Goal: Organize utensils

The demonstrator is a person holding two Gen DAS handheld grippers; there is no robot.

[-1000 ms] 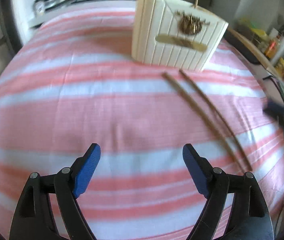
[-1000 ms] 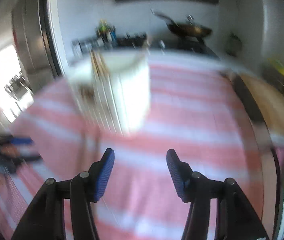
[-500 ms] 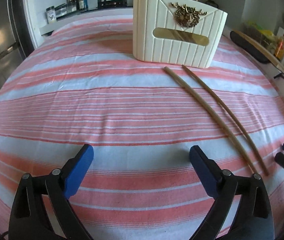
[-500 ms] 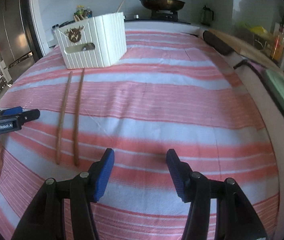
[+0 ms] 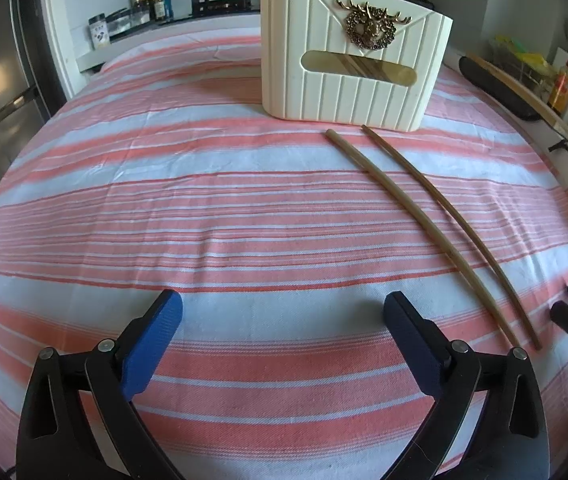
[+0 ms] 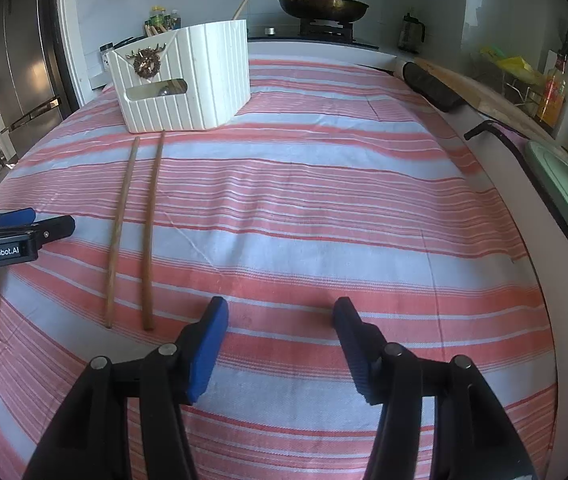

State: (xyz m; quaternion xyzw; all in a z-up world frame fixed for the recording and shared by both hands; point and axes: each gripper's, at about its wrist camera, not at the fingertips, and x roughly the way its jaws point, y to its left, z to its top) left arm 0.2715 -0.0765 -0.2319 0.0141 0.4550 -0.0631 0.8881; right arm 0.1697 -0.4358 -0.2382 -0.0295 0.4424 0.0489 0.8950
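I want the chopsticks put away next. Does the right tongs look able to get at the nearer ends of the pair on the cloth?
Probably yes: the right tongs are open, and the two chopsticks lie bare on the striped cloth just to their left, nothing between.

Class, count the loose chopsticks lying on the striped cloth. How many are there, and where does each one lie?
2. The left chopstick and right chopstick lie side by side, apart, just in front of the white holder. More sticks stand inside the holder, partly hidden.
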